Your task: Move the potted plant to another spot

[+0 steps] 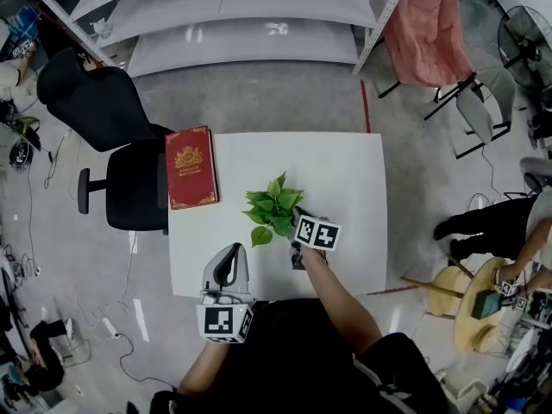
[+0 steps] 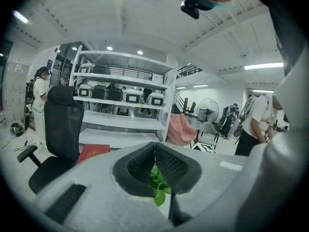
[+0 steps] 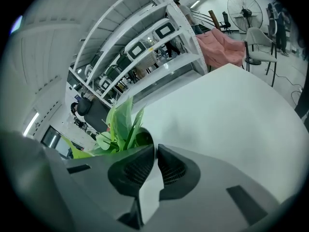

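The potted plant (image 1: 274,210) stands near the middle of the white table (image 1: 345,179), its green leaves hiding the pot from above. My right gripper (image 1: 297,222) sits against the plant's right side. In the right gripper view its jaws (image 3: 155,148) are closed to a thin gap on the dark pot's rim (image 3: 141,138), with the leaves (image 3: 123,122) just behind. My left gripper (image 1: 231,250) hovers at the table's front edge, apart from the plant. Its jaws (image 2: 154,146) are shut and empty, and leaves (image 2: 157,180) show beyond them.
A red book (image 1: 191,167) lies at the table's left edge. A black office chair (image 1: 112,145) stands left of the table, grey shelving (image 1: 241,15) behind it, a pink chair (image 1: 427,33) at the back right. A person (image 1: 492,222) stands at the right.
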A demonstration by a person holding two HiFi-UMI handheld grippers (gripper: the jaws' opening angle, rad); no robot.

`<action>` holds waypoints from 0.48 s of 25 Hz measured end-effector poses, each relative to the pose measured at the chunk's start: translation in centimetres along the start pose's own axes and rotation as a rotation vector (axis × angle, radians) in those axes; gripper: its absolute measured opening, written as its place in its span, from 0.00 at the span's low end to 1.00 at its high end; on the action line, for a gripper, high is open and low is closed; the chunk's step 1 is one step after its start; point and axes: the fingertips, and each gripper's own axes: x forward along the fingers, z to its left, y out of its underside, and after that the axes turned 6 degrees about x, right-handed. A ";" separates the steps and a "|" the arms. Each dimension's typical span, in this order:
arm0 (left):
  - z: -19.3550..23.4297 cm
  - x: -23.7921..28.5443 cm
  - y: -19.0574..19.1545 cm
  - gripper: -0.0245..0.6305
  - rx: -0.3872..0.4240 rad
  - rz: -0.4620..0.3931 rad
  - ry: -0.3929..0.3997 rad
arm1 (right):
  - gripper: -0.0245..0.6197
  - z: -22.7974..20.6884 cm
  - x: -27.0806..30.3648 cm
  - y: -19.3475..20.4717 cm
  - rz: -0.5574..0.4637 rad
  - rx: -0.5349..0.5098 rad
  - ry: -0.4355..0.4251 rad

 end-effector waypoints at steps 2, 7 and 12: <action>-0.1 -0.1 0.0 0.06 0.005 -0.007 0.014 | 0.09 -0.3 -0.3 0.2 -0.002 -0.002 0.009; -0.6 -0.4 0.0 0.06 -0.001 -0.013 0.030 | 0.09 -1.2 -1.2 0.6 -0.010 0.002 0.028; -1.3 -0.6 0.2 0.06 0.014 -0.019 0.071 | 0.09 -2.3 -2.3 0.7 -0.034 0.013 0.050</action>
